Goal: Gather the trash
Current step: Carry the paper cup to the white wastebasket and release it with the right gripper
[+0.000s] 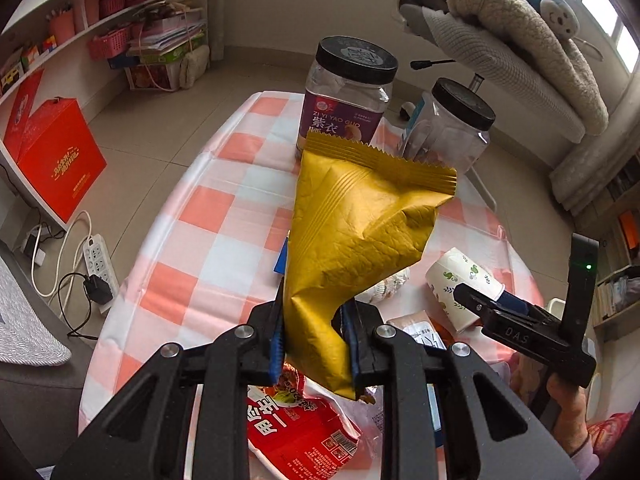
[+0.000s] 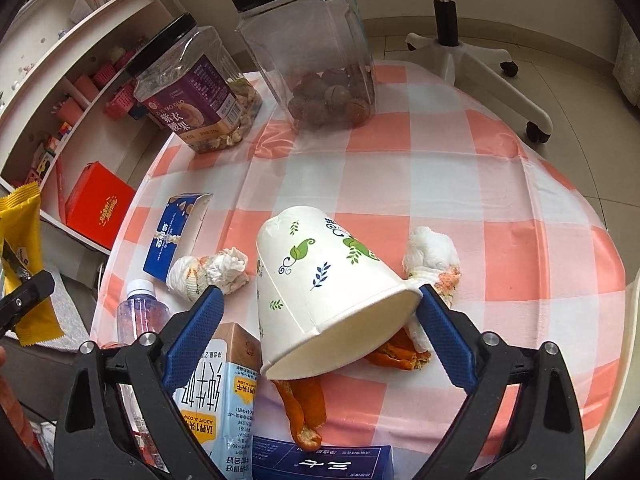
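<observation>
My left gripper (image 1: 316, 344) is shut on a yellow snack wrapper (image 1: 360, 224) and holds it up above the checked table (image 1: 208, 240). The wrapper also shows at the left edge of the right wrist view (image 2: 20, 248). My right gripper (image 2: 320, 340) is open, its blue pads (image 2: 448, 340) on either side of a tipped white paper cup (image 2: 320, 280) with green leaf print. The cup lies on its side over orange peel (image 2: 304, 412). The cup also shows in the left wrist view (image 1: 460, 284), with the right gripper (image 1: 480, 304) at it.
Two crumpled tissues (image 2: 212, 272) (image 2: 432, 256), a blue carton (image 2: 180, 232), a milk carton (image 2: 220, 400), a plastic bottle (image 2: 140, 312) and a red wrapper (image 1: 300, 428) lie about. Two black-lidded jars (image 2: 196, 92) (image 2: 316, 48) stand at the far edge. An office chair base (image 2: 472, 52) stands beyond.
</observation>
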